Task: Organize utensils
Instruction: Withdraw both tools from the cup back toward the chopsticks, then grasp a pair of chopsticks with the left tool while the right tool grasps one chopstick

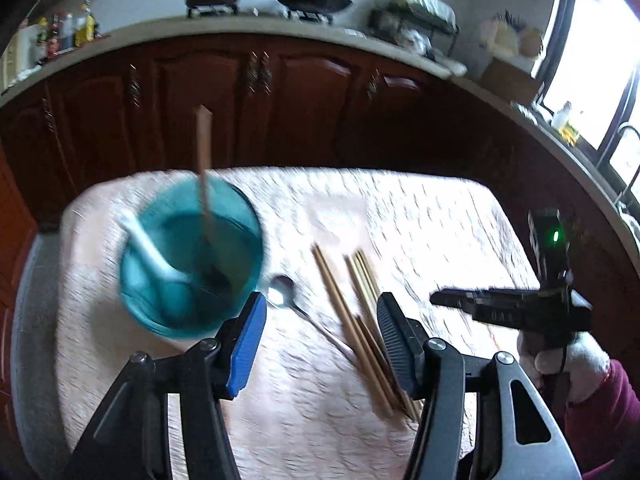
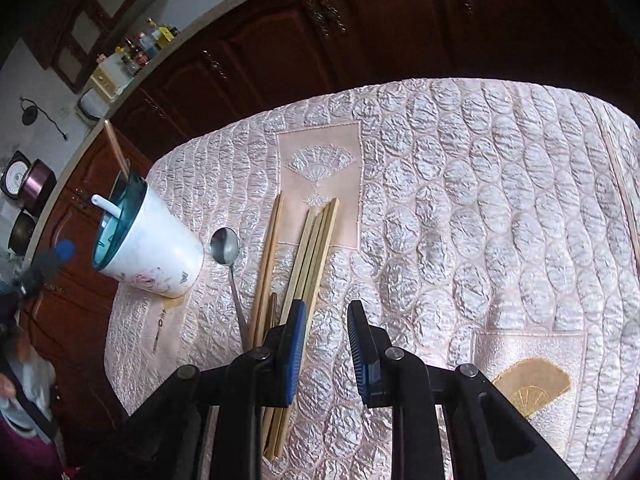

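A pink quilted cloth (image 2: 460, 208) with embroidered fan panels covers the worktop (image 1: 36, 320), which shows as a grey edge on the left of the left wrist view. Dark wooden cabinets (image 1: 224, 96) run behind it, under a counter crowded with pots and bottles.

A white cup (image 2: 160, 252) with a floral print and a teal inside stands ahead and to the left of both tools. In the left wrist view it is blurred and sits just beyond the left tool's blue-padded finger. A single wooden chopstick (image 1: 205, 172) stands in it, leaning against the rim, and a white ceramic spoon (image 1: 150, 248) rests inside with its handle over the edge.

The left tool (image 1: 322, 312) hangs above the cloth with its jaws spread wide and nothing between them. The right tool (image 2: 326, 320) is likewise released, jaws apart and empty; in the left wrist view it appears to the right, held by a gloved hand (image 1: 568, 364).

A bundle of wooden chopsticks (image 2: 308, 264) lies flat on the cloth, running away from the tools; its near ends pass under the right tool's left finger and, in the left wrist view, beside the left tool's right finger. A metal spoon (image 2: 226, 248) lies between the cup and the chopsticks, bowl pointing away, its handle running back towards the near ends of the chopsticks
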Available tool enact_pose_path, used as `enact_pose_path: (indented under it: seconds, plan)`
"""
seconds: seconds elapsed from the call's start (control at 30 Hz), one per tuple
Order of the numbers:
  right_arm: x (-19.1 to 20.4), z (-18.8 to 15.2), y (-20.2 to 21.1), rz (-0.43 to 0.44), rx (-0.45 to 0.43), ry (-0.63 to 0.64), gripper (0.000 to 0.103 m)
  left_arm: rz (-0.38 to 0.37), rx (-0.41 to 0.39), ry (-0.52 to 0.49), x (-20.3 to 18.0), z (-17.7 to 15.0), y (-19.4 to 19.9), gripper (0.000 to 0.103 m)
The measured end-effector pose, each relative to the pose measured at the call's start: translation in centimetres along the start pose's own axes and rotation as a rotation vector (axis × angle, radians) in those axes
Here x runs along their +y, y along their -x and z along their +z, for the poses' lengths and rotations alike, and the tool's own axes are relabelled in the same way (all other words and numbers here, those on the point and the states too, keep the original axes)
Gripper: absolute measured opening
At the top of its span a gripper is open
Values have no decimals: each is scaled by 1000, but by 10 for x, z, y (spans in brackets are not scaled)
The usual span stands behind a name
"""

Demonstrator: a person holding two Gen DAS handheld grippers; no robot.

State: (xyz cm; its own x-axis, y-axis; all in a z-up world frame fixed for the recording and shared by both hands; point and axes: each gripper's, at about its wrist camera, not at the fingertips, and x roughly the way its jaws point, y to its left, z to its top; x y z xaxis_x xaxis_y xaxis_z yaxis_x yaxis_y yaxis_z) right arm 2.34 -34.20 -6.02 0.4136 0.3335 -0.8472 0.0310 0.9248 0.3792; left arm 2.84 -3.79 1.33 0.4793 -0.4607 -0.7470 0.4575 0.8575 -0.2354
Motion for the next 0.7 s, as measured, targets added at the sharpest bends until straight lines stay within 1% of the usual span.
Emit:
enact_pose_path:
  seconds: [0.13, 0.33, 0.47, 0.7]
  plan:
    - [-7, 0, -1, 5, -2, -14, 25, -22, 50, 2, -20, -7, -24, 58]
    - [-13, 6, -16, 30, 19, -28, 28, -9, 106, -33, -39, -18, -59, 58]
    - [-16, 17, -37, 52, 43, -39, 28, 22, 136, -59, -40, -22, -79, 58]
    - [-24, 35, -78, 65, 95, -49, 28, 46, 169, -39, -29, -20, -100, 58]
